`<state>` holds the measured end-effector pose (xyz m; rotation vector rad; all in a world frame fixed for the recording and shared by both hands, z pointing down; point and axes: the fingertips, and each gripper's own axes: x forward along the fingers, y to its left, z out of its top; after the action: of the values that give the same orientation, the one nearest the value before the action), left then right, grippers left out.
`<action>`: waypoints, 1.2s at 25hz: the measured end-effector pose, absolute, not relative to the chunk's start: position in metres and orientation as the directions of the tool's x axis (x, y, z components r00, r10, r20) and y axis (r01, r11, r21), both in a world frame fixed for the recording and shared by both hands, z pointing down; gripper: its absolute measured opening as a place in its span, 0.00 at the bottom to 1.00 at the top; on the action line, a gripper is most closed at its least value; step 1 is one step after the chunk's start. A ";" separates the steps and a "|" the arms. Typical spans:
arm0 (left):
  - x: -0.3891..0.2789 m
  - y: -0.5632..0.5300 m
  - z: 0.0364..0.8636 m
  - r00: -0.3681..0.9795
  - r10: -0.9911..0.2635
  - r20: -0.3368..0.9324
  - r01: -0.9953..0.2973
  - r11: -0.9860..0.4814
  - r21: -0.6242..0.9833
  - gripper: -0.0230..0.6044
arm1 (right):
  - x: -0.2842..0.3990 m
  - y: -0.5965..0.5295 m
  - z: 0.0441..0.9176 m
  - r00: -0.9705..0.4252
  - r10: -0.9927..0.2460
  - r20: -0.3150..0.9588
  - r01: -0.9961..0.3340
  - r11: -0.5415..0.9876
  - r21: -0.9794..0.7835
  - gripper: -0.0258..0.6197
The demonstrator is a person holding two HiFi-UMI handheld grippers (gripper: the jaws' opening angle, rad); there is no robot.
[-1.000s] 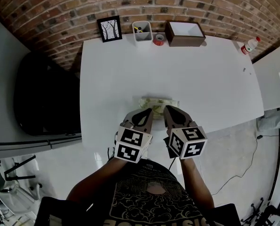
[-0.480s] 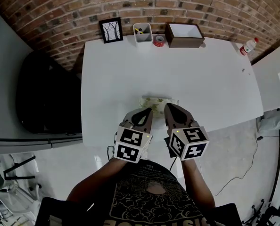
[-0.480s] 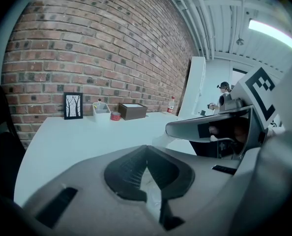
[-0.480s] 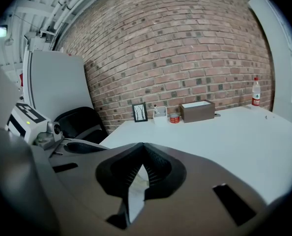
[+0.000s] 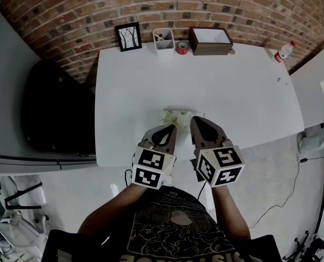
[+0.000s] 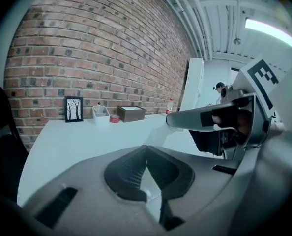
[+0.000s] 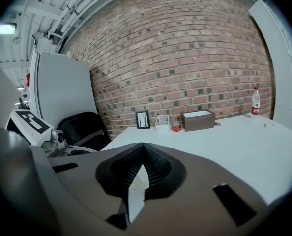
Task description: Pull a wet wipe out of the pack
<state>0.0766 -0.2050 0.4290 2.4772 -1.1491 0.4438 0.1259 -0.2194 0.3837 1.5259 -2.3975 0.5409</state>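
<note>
Brickwork backs the white counter (image 5: 233,91), and the wet wipe pack (image 5: 179,115) lies flat on it near the front edge, about midway along that edge. Its long axis runs left to right, parallel with the edge, and its broad printed face looks up. The two tools cover its near side.

A person stands at the front edge with both arms forward. The left tool (image 5: 171,127) points away from the person and a little to the right, its tip over the pack's near left part. The right tool (image 5: 195,120) points away and slightly left, its tip over the pack's near right part. The two sit just beside each other.

In the left gripper view the jaws are pressed together at the tips. A pale sliver shows in the slit between the pads lower down, and I cannot tell whether it is wipe, pack or counter. The right gripper view is much the same: jaws together at the tips, with a pale strip bearing faint marks in the slit, which I cannot identify.

Along the far edge by the wall stand a small framed picture (image 5: 128,36), a white holder (image 5: 163,38), a red roll of tape (image 5: 182,48) and a brown box (image 5: 211,40). A bottle (image 5: 282,52) stands at the far right corner. A black chair (image 5: 53,108) sits left of the counter.
</note>
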 end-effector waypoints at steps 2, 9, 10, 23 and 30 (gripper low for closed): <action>0.077 -0.200 0.427 0.616 -0.662 0.427 -0.778 -0.598 0.196 0.05 | 0.126 -0.215 0.380 -0.425 -0.819 0.387 -0.905 0.388 -0.173 0.06; 0.075 -0.187 0.416 0.610 -0.678 0.410 -0.783 -0.596 0.180 0.05 | 0.126 -0.197 0.369 -0.427 -0.832 0.354 -0.904 0.391 -0.172 0.06; 0.074 -0.185 0.415 0.609 -0.680 0.408 -0.783 -0.595 0.178 0.05 | 0.125 -0.194 0.368 -0.428 -0.833 0.351 -0.904 0.391 -0.173 0.06; 0.084 -0.150 0.398 0.617 -0.694 0.371 -0.779 -0.605 0.164 0.05 | 0.126 -0.150 0.371 -0.429 -0.837 0.340 -0.903 0.395 -0.168 0.06; 0.091 -0.137 0.399 0.628 -0.690 0.360 -0.771 -0.615 0.164 0.05 | 0.126 -0.130 0.385 -0.415 -0.835 0.361 -0.909 0.398 -0.124 0.07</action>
<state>0.0909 -0.1365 0.3993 2.5498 -1.1786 0.3782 0.1257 -0.1302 0.3850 1.5393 -2.4151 0.4442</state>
